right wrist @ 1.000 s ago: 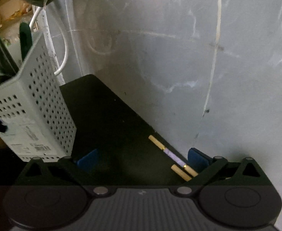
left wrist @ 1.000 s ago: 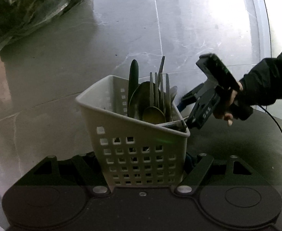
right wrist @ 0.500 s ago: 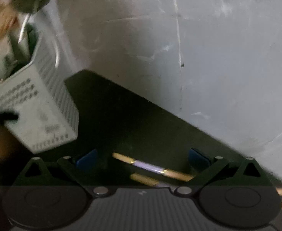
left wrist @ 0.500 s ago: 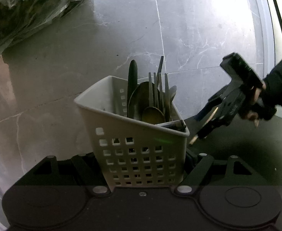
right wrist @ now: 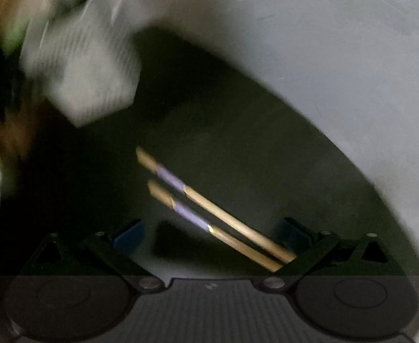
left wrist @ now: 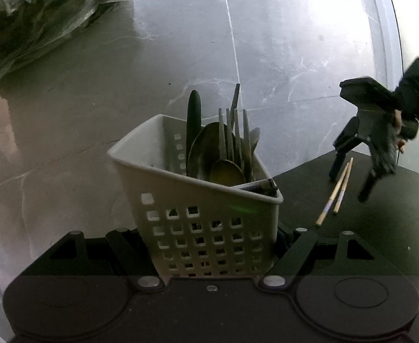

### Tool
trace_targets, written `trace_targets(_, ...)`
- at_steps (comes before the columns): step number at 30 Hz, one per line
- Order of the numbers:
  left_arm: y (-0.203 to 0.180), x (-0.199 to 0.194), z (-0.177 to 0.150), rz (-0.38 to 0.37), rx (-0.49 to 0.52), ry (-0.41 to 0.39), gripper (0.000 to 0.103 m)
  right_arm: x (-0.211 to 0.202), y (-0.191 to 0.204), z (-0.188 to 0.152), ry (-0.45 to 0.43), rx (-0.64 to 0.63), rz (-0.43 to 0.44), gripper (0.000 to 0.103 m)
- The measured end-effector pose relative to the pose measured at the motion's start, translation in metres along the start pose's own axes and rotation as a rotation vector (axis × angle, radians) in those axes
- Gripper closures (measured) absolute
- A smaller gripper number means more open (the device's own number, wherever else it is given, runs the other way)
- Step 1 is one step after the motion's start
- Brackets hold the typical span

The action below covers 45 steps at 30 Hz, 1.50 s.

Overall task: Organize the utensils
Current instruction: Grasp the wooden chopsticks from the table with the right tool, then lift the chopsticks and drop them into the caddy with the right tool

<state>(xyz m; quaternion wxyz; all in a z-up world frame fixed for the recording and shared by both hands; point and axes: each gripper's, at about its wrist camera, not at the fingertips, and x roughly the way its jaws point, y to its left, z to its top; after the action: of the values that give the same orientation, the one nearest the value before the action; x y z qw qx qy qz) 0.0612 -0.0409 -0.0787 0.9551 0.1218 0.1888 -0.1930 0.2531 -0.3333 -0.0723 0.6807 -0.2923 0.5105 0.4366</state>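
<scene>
Our left gripper (left wrist: pixel 209 257) is clamped on the lower walls of the white perforated utensil caddy (left wrist: pixel 203 214), holding it upright just in front of the camera. Inside the caddy we see a fork (left wrist: pixel 235 137), a large spoon (left wrist: pixel 206 148), a smaller spoon (left wrist: pixel 226 171) and a dark green handle (left wrist: pixel 193 120), all standing on end. Our right gripper (right wrist: pixel 209 234) points steeply down over the black mat (left wrist: pixel 380 228) with its jaws spread wide and nothing between the pads; its blue fingertips (right wrist: pixel 128 235) sit on either side of a pair of wooden chopsticks (right wrist: pixel 218 214). The chopsticks lie flat and side by side on the mat, to the right of the caddy and well apart from it. Grey marble desk (left wrist: pixel 266 43) surrounds the mat, with a plastic bag (left wrist: pixel 38 14) at the far left.
</scene>
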Motion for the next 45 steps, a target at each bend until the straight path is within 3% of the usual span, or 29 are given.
trace_targets(3,-0.001,0.001,0.000,0.000,0.012,0.000,0.023,0.002,0.010,0.008,0.054,-0.052,0.018,0.003)
trace_targets(4,-0.001,0.001,0.000,-0.001,0.013,-0.002,0.023,0.000,0.012,0.009,0.060,-0.063,0.022,0.010)
trace_targets(6,0.000,0.001,-0.001,-0.003,0.014,-0.007,0.023,-0.006,0.021,0.012,0.057,-0.074,0.025,0.028)
trace_targets(8,0.001,0.002,-0.001,-0.004,0.011,-0.010,0.023,-0.017,0.021,0.008,0.049,-0.037,0.011,0.074)
trace_targets(10,0.001,0.002,-0.001,-0.006,0.008,-0.013,0.023,-0.017,0.029,0.007,0.064,-0.015,-0.007,0.087)
trace_targets(13,0.002,0.002,-0.002,-0.012,0.009,-0.019,0.023,-0.018,0.035,0.005,0.067,0.100,-0.039,0.089)
trace_targets(18,0.006,0.003,-0.005,-0.038,0.004,-0.031,0.023,-0.019,0.059,-0.003,0.060,0.500,-0.153,0.090)
trace_targets(23,0.010,0.003,-0.007,-0.065,-0.014,-0.040,0.023,-0.013,0.071,0.012,0.108,0.594,-0.191,0.089)
trace_targets(27,0.011,0.004,-0.007,-0.085,-0.009,-0.047,0.022,-0.014,0.071,0.006,0.085,0.764,-0.205,0.091)
trace_targets(31,0.015,0.006,-0.008,-0.102,-0.012,-0.059,0.022,-0.017,0.077,-0.005,0.009,0.862,-0.225,0.091)
trace_targets(32,0.016,0.006,-0.009,-0.107,-0.013,-0.062,0.022,-0.019,0.080,-0.008,-0.023,0.895,-0.228,0.097)
trace_targets(37,0.019,0.005,-0.012,-0.132,-0.013,-0.076,0.022,-0.018,0.095,-0.014,-0.106,0.938,-0.265,0.097)
trace_targets(45,0.025,0.004,-0.014,-0.163,-0.010,-0.076,0.022,-0.019,0.095,-0.006,0.007,0.941,-0.237,0.089)
